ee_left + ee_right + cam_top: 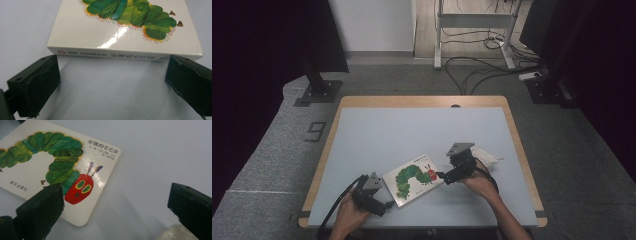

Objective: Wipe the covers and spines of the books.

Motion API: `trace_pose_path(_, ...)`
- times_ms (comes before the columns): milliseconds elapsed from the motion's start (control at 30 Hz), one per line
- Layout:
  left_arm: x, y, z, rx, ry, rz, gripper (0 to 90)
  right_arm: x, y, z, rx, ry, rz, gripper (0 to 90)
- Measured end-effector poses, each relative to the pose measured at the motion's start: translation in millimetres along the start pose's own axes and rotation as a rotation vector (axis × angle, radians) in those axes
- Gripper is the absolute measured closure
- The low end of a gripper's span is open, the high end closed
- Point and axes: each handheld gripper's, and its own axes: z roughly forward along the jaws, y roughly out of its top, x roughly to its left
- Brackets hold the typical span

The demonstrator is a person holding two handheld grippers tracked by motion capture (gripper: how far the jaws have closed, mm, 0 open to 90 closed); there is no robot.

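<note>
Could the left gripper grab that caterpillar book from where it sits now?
Probably yes. The left gripper is open, its jaws standing either side of the book's spine edge, with bare table between them and nothing blocking.

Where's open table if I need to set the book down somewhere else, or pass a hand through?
The far half of the table, beyond the book, is bare, and so is the left strip beside the left gripper. It is crowded near the front: the right gripper sits at the book's right edge, with a white crumpled thing just behind it.
</note>
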Motion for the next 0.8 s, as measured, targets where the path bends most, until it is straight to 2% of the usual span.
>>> trace_pose_path(367,0.1,0.5,0.9,-0.001,-0.019,0.015,0.0,14.3,-0.2,22.8,0.038,0.092,0.010,0.0)
trace_pose_path(800,-0.8,1.0,1.6,-0.001,-0.025,0.025,0.0,21.1,2.4,44.5,0.060,0.162,0.040,0.0)
